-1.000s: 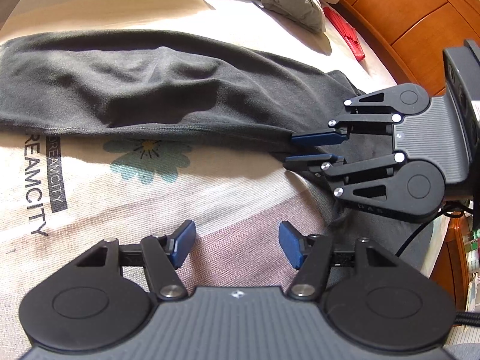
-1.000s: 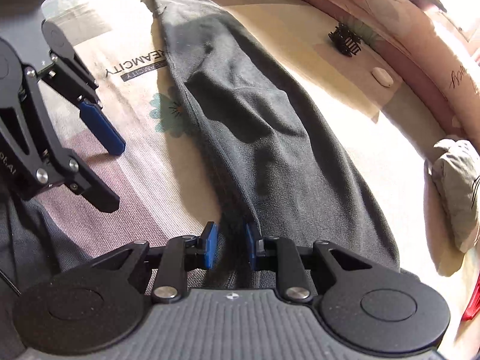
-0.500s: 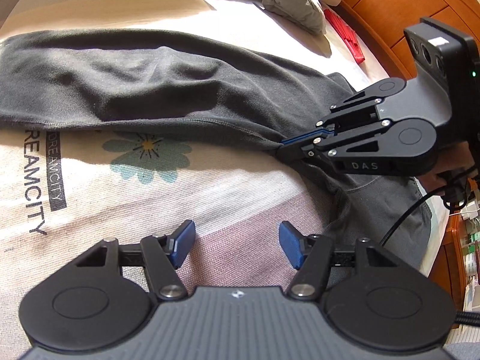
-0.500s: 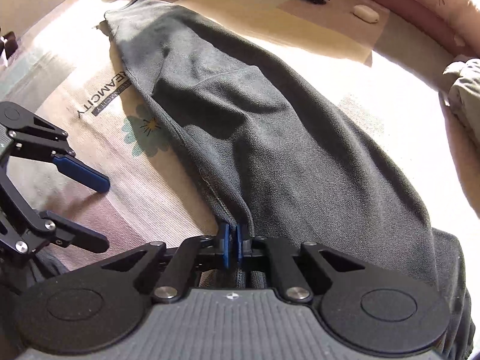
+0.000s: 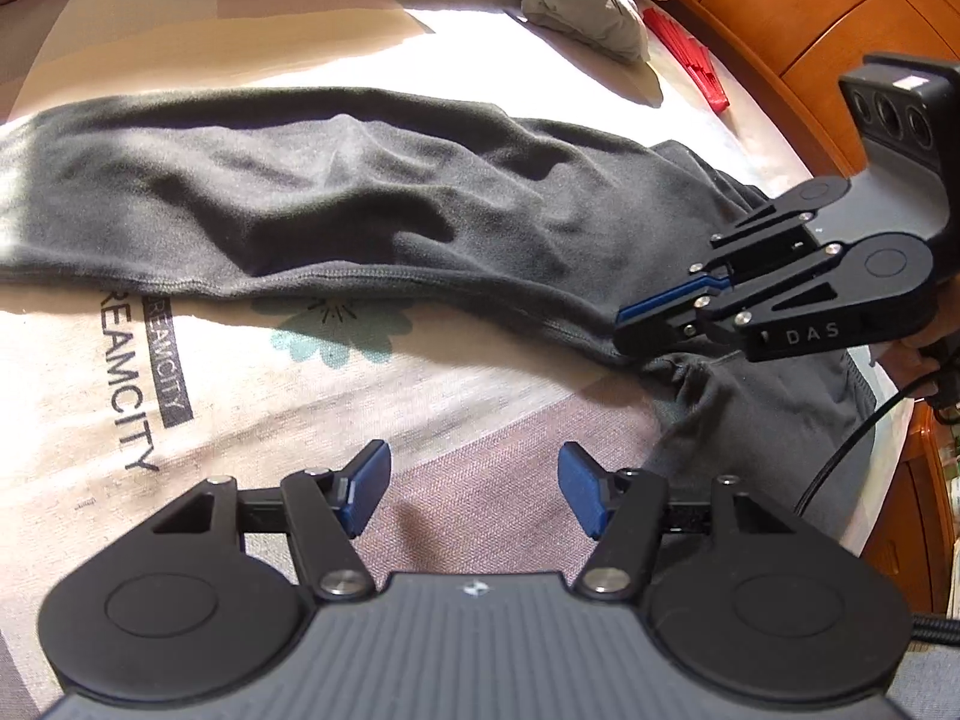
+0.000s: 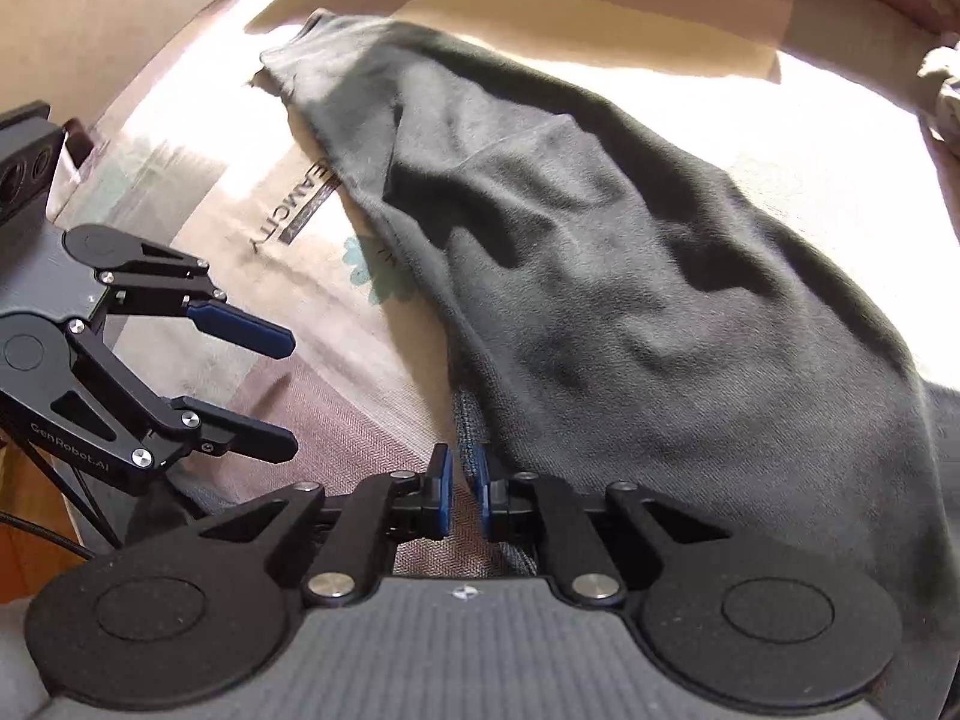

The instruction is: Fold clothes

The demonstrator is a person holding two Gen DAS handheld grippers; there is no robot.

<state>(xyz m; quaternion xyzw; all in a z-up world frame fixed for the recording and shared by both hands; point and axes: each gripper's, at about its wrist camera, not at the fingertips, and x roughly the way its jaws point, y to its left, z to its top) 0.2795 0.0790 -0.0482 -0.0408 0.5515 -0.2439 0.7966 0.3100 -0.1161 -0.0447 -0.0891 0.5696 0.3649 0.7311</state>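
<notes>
- Right tongs (image 6: 462, 495) had just been reopening slightly, seam edge of dark trousers (image 6: 630, 300) pinched between.
- Left tongs (image 5: 474, 489) held apart, empty, over bed (image 5: 180, 420).

A bed (image 5: 480, 396) fills both views, covered by a beige spread (image 5: 78, 396) printed with dark lettering (image 5: 135, 384), a teal flower (image 5: 336, 330) and a mauve woven panel (image 5: 480, 468). Strong sunlight lies in a bright patch (image 5: 336, 54) toward twelve o'clock. Polished orange-brown wooden furniture (image 5: 798, 6) with panelled fronts stands along the bed's edge at two o'clock in the left wrist view.
</notes>
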